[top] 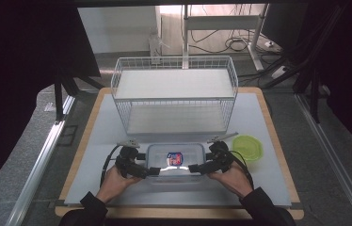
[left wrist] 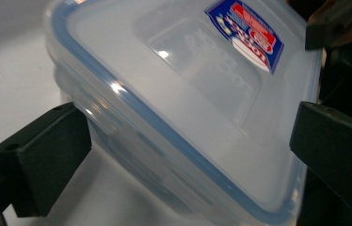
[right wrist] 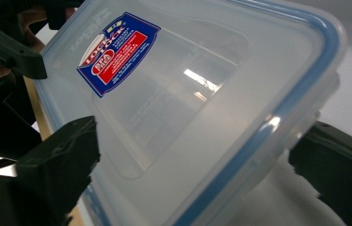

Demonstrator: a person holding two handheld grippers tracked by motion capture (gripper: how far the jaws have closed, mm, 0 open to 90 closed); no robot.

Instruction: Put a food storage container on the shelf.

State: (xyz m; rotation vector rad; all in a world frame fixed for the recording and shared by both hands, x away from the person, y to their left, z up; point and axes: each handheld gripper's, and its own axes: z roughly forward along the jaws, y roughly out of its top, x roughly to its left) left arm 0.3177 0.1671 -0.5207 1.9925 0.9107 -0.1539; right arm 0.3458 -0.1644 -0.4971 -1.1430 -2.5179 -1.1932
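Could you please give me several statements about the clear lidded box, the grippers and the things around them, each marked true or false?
1. The clear box has its lid on. True.
2. The left gripper and the right gripper are at opposite ends of the box. True.
3. The green lid lies inside the wire basket. False: it lies on the table, right of the box.
4. The sticker on the box lid is green. False: it is blue, red and white.
5. The wire basket stands behind the box. True.
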